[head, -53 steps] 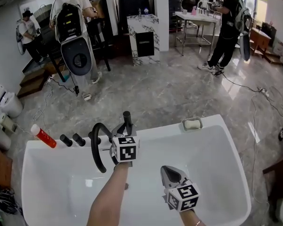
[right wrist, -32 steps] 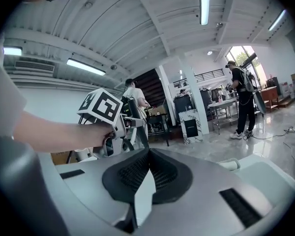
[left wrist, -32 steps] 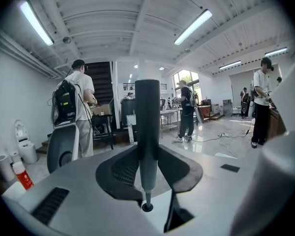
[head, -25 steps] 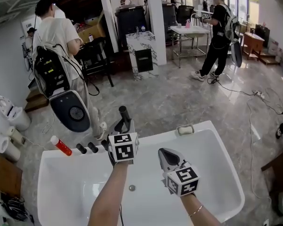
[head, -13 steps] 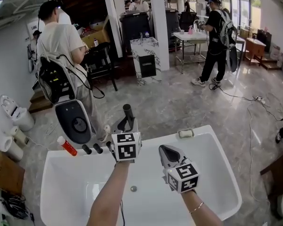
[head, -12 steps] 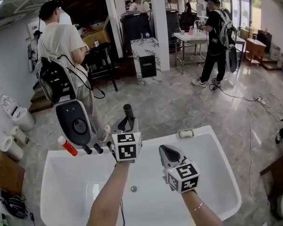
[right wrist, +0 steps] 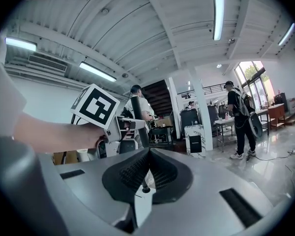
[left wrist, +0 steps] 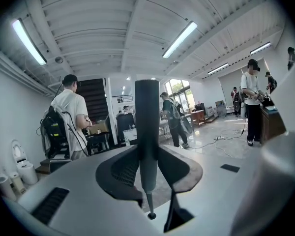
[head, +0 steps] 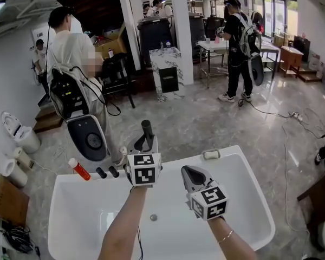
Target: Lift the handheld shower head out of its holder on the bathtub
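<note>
While the left gripper [head: 144, 148] clamps the handheld shower head [head: 147, 130], the count is: one shower head, one bathtub [head: 244, 169], two grippers, two black knobs [head: 112, 171], one red bottle [head: 78, 169], one soap dish [head: 210, 155]. Knobs, bottle and dish all sit on the tub's far rim. Shower head's dark body stands upright between narrowly parted jaws, long axis vertical, free end pointing up, above the far rim just right of the knobs. Over the tub's middle, the right gripper [head: 189, 173] has jaws together, nothing in them.

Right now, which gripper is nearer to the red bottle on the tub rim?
Left. The left gripper, holding the shower head, is right of the red bottle; the right gripper is even farther right.
</note>
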Demonstrator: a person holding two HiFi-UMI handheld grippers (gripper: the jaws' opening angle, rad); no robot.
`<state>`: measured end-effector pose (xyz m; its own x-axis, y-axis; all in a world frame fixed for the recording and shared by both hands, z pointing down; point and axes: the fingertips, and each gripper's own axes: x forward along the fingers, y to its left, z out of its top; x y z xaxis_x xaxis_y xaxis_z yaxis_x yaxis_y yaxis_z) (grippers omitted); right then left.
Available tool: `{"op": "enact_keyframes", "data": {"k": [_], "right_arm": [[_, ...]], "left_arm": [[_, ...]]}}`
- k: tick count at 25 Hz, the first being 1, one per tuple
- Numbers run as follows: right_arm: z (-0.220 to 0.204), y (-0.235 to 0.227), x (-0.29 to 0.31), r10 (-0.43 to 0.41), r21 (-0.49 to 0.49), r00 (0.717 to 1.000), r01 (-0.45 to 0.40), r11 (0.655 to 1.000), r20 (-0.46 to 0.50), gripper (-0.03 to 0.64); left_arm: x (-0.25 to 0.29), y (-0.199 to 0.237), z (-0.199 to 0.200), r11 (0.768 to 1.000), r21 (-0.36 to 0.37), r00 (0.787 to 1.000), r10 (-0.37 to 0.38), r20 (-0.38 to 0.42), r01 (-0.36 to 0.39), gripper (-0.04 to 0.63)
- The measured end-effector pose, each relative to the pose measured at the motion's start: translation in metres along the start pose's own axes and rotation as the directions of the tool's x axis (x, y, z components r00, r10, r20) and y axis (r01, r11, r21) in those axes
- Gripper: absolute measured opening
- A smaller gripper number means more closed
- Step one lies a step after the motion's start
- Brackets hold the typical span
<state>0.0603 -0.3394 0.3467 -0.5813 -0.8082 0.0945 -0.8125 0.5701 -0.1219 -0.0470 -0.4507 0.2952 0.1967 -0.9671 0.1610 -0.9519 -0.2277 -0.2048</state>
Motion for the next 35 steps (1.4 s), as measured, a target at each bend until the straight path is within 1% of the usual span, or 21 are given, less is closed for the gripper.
{"op": "enact_keyframes", "data": {"k": [7, 17, 30, 35], "right_arm": [[0.008, 0.006, -0.015, 0.002, -0.001, 1.000, -0.002, 1.000, 0.004, 0.005], [0.014, 0.007, -0.018, -0.005, -0.007, 1.000, 0.005, 1.000, -0.009, 0.003], [0.035, 0.023, -0.011, -0.011, -0.024, 1.000, 0.011, 1.000, 0.012, 0.003], [0.036, 0.025, -0.011, -0.009, -0.030, 1.000, 0.010, 1.000, 0.017, 0.003]], "left_arm": [[-0.017, -0.004, 0.009, 1.000, 0.008, 1.000, 0.006, 0.007, -0.006, 0.137], [-0.027, -0.010, 0.010, 1.000, 0.012, 1.000, -0.004, 0.006, 0.004, 0.137], [-0.035, 0.003, 0.013, 1.000, 0.007, 1.000, -0.004, 0.003, 0.004, 0.137], [-0.035, 0.004, 0.010, 1.000, 0.014, 1.000, -0.005, 0.010, 0.005, 0.137]]}}
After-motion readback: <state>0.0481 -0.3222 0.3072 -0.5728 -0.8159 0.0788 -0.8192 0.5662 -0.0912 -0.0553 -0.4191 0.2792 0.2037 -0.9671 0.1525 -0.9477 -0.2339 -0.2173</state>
